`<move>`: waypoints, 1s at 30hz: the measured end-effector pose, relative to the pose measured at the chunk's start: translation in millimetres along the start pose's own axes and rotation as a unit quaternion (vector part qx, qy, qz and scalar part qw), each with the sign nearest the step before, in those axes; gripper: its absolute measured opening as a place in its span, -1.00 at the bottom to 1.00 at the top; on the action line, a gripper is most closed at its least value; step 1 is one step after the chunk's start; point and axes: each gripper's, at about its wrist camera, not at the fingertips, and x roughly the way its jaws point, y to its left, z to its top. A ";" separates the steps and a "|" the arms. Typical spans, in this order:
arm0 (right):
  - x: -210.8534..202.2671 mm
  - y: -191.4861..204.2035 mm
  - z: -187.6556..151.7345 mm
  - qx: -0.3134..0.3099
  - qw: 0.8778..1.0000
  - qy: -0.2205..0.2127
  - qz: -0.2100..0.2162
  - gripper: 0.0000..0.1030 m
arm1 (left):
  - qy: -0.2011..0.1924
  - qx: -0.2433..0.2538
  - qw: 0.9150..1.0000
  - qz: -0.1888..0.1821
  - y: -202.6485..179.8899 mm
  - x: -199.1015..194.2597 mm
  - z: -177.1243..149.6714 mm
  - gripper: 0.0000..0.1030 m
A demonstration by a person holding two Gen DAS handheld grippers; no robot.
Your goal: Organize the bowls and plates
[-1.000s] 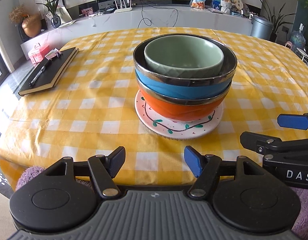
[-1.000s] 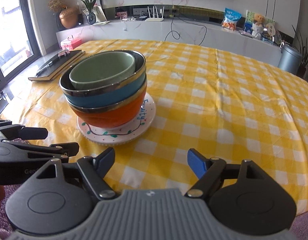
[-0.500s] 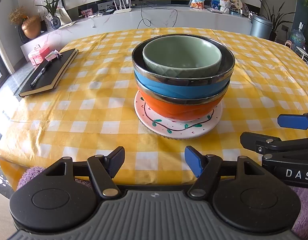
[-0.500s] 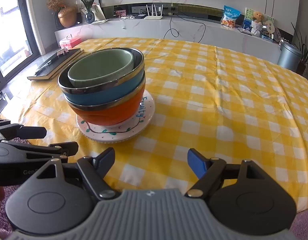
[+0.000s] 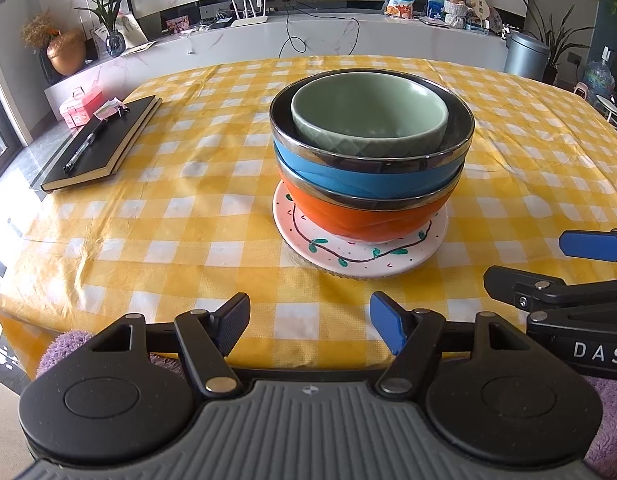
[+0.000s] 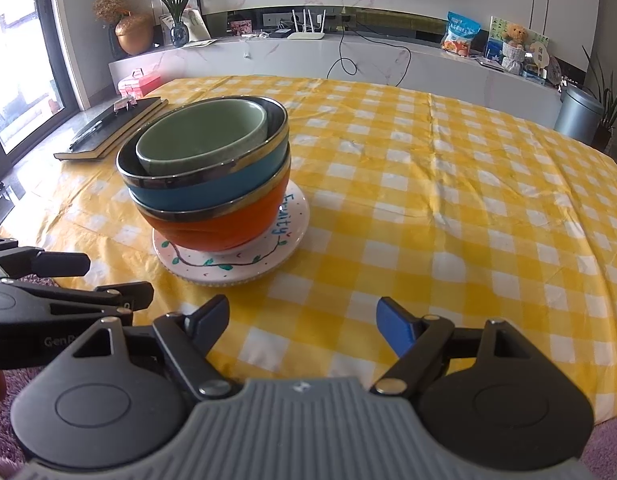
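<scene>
1. Stacked at the middle of the worktop (image 5: 156,216), on its yellow checked cloth: green bowl (image 5: 368,114) nested in blue bowl (image 5: 364,178), blue nested in orange bowl (image 5: 360,220), orange sitting on the painted plate (image 5: 360,258). Same stack seen from the right view: green bowl (image 6: 204,140), blue bowl (image 6: 212,190), orange bowl (image 6: 216,232), plate (image 6: 236,264).
2. Left claw (image 5: 308,322) spread wide, nothing between its jaws, hanging over the near edge of the worktop, apart from the stack.
3. Right claw (image 6: 302,322) likewise spread and empty, at the near edge, the stack off to its left and well clear of its tips.
4. Step in hand, as a judgement: stacking looks finished, with all 3 bowls and at least 1 plate gathered in 1 pile; both claws pulled back and idle. A pale rim under the plate hints at a 2nd plate or a mat; cannot tell which.
5. Black notebook (image 5: 104,146) with a pen on it lying at the far left, no part of the pile.
6. Next move, if any remains: likely none beyond keeping clear. Should the pile need shifting, grip low at the plate rim from both sides, level and slow, since the green bowl sits loose inside the blue one and could rattle or tip.
</scene>
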 end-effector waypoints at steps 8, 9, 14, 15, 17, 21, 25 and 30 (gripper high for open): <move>0.5 0.9 0.0 -0.002 1.000 0.003 -0.001 0.55 | 0.001 -0.001 1.000 0.002 0.3 -0.2 -0.1 0.56; 0.4 1.0 0.0 -0.002 1.000 0.003 -0.001 0.55 | 0.001 -0.001 1.000 0.001 0.2 -0.4 -0.1 0.56; 1.3 1.7 -0.9 -0.003 1.000 0.004 -0.001 0.56 | 0.000 0.002 1.000 0.000 -0.7 -0.1 -0.6 0.56; 1.5 1.9 -1.1 -0.004 1.000 0.004 -0.001 0.56 | 0.000 0.003 1.000 0.000 -0.8 -0.1 -0.6 0.56; 1.6 2.1 -1.5 -0.004 1.000 0.005 -0.001 0.56 | 0.000 0.003 1.000 0.000 -0.8 0.0 -0.7 0.56; 1.6 2.2 -1.7 -0.003 1.000 0.005 -0.001 0.56 | 0.001 0.006 1.000 0.003 -1.9 0.4 -1.2 0.56; 3.4 1.9 -3.3 -0.002 1.000 0.009 -0.001 0.56 | 0.002 0.009 1.000 0.004 -3.3 0.2 -1.8 0.56; 3.0 1.8 -3.1 -0.003 1.000 0.009 -0.001 0.57 | 0.003 0.009 1.000 0.004 -3.2 0.1 -2.0 0.56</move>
